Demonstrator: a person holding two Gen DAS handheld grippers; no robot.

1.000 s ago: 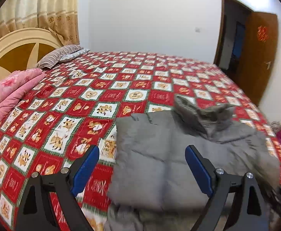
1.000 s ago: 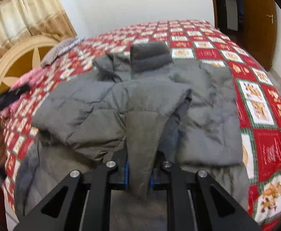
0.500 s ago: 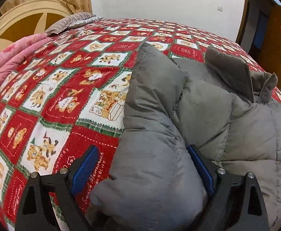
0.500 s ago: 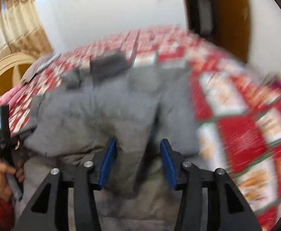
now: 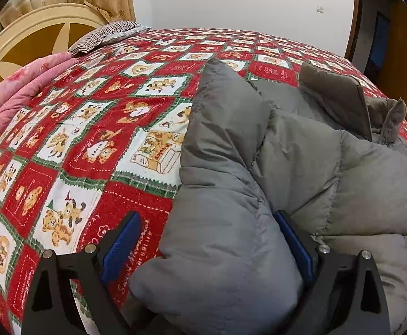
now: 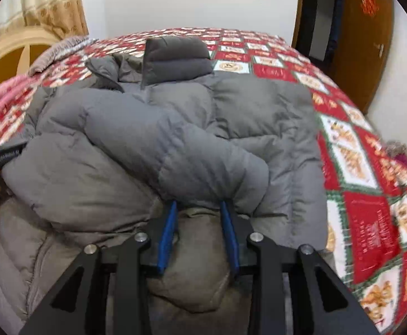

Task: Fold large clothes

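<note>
While the left gripper [image 5: 207,247] stands spread wide, a thick padded fold of the grey puffer jacket [image 5: 309,173] bulges between its blue fingers [image 5: 121,244], ungripped. On the right gripper [image 6: 199,236], the fingers [image 6: 166,237] are parted with a bunched grey cuff lying loose between them. Beyond, the jacket sprawls across the red patchwork bedspread [image 5: 97,128], collar toward the far wall.

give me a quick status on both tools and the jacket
Left tool open around a fold of the grey quilted puffer jacket. Right tool open, sleeve draped over its tips. Nothing blocking on the red patchwork bedspread.
</note>
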